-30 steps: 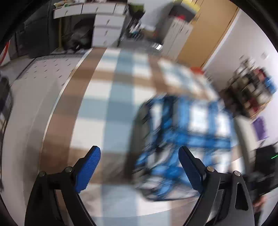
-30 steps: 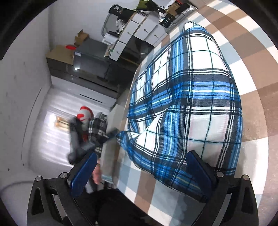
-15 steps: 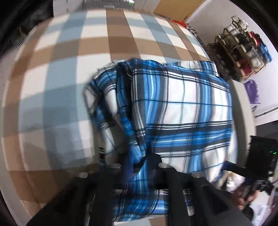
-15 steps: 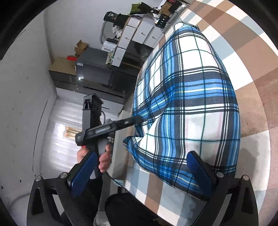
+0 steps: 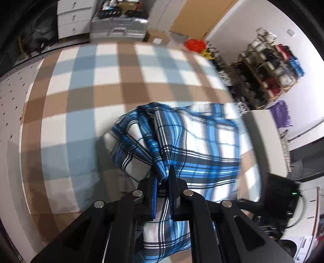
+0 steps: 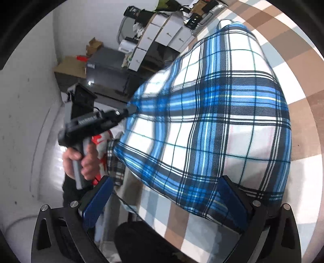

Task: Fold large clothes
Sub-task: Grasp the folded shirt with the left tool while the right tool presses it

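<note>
1. Left gripper (image 5: pixel 163 182): jaws pinched almost together on a bunched edge of the blue plaid garment (image 5: pixel 202 145), cloth gathered into a knot of pleats between the blue pads (image 5: pixel 154 194).
2. Same grip seen from the right wrist view: left gripper (image 6: pixel 129 109) biting the garment's raised corner, held by a hand (image 6: pixel 81 161) wrapped round the grey handle.
3. Right gripper (image 6: pixel 164 202): jaws spread wide, nothing clamped; one blue pad (image 6: pixel 97 200) off the table's side, the other blue pad (image 6: pixel 232 200) low against the near hem of the plaid cloth; contact with the cloth not clear.
4. Garment (image 6: pixel 212 125) lying on the checked tablecloth (image 5: pixel 81 101), near the table's edge closest to the person, its pinched corner lifted clear of the surface and pulled taut toward the left gripper.
5. Brown, pale blue and white squares of the tablecloth running bare beyond the garment.
6. White perforated board (image 5: pixel 12 105) beside the table on the left of the left wrist view.
7. Farther back: white drawer unit (image 5: pixel 73 18), grey case (image 5: pixel 119 28), wooden shelf rack (image 5: pixel 269 70) crowded with small items against the white wall.
8. Dark cabinet (image 6: pixel 113 74) and white boxes (image 6: pixel 162 34) at the far end in the right wrist view.
</note>
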Demonstrator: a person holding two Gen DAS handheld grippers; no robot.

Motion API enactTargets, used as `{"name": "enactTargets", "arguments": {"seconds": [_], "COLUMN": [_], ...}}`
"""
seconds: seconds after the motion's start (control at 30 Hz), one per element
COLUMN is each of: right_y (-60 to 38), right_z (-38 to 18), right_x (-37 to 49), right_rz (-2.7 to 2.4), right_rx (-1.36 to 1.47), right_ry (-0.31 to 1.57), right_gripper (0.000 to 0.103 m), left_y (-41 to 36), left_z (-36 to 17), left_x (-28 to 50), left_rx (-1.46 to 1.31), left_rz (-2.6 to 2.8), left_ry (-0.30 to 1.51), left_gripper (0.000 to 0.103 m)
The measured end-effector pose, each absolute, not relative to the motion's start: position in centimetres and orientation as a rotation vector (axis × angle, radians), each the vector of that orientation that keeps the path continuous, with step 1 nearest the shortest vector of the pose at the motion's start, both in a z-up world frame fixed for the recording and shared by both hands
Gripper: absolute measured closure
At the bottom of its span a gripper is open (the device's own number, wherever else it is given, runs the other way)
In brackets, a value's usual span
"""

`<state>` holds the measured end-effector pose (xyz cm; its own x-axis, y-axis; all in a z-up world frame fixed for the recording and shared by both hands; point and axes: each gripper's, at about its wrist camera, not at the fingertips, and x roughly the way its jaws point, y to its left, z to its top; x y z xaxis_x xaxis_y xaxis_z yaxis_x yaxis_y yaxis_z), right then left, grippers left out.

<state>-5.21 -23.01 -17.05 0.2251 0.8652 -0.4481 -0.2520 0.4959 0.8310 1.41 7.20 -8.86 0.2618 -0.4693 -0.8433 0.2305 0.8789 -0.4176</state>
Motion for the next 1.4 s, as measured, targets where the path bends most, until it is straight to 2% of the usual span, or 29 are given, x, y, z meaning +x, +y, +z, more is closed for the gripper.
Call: {"name": "enactTargets", "arguments": {"seconds": [0.17, 0.23, 0.43, 0.5, 0.57, 0.6, 0.63, 0.73, 0.77, 0.8, 0.83, 0.93, 1.1, 1.17, 1.23, 1.4], "right_y": [-23.3, -23.8, -25.2, -25.4, -25.5, -25.7, -25.9, -26.4, -26.6, -26.8, -26.8, -26.8, -26.6, -26.4, -26.5, -26.9], "right_z": [-17.6, -18.0, -18.8, -19.0, -19.3, -19.5, -19.8, -20.5, -20.9, -21.1, -21.4, -21.3, -20.9, -20.8, -20.9, -21.0], "right_x": [-5.2, -5.1, -4.7, -4.6, -4.6, -4.6, -4.6, -4.5, -4.5, -4.5, -4.5, -4.5, -4.5, -4.6, -4.6, -4.8], "right_rz": [0.883, 0.894, 0.897, 0.895, 0.894, 0.894, 0.895, 0.903, 0.904, 0.904, 0.902, 0.895, 0.871, 0.866, 0.870, 0.885], "right_rx": [0.755, 0.806, 0.947, 0.973, 1.000, 1.019, 1.051, 1.125, 1.157, 1.173, 1.187, 1.189, 1.170, 1.173, 1.176, 1.198], "right_ry": [1.117, 1.133, 1.155, 1.160, 1.163, 1.166, 1.171, 1.175, 1.180, 1.184, 1.192, 1.196, 1.193, 1.193, 1.191, 1.191], "right_gripper": [0.000, 0.000, 0.000, 0.000, 0.000, 0.000, 0.000, 0.000, 0.000, 0.000, 0.000, 0.000, 0.000, 0.000, 0.000, 0.000], "left_y": [7.4, 7.5, 7.6, 6.5, 4.9, 4.3, 3.7, 2.8, 3.0, 3.6, 4.4, 5.1, 3.2, 0.3, -2.1, -6.5], "left_z": [-15.2, -14.8, -9.3, -8.5, -8.9, -9.4, -10.6, -15.3, -17.0, -17.8, -17.3, -16.5, -9.2, -7.1, -7.4, -13.8], "left_x": [0.5, -0.5, -3.8, -5.3, -6.9, -7.0, -7.1, -6.6, -6.5, -6.7, -7.3, -6.8, -3.3, -1.7, -0.1, 2.8], "left_rx": [-0.207, -0.183, -0.120, -0.170, -0.243, -0.248, -0.222, -0.101, -0.114, -0.157, -0.199, -0.257, -0.303, -0.300, -0.327, -0.340], "left_rz": [-0.390, -0.382, -0.360, -0.507, -0.690, -0.699, -0.672, -0.542, -0.525, -0.539, -0.548, -0.537, -0.586, -0.639, -0.703, -0.679], "left_ry": [1.280, 1.242, 1.118, 1.144, 1.142, 1.149, 1.171, 1.267, 1.293, 1.284, 1.212, 1.299, 1.167, 1.142, 1.173, 1.321], "left_gripper": [0.098, 0.094, 0.092, 0.083, 0.053, 0.046, 0.044, 0.044, 0.046, 0.044, 0.043, 0.044, 0.043, 0.031, 0.030, 0.030]}}
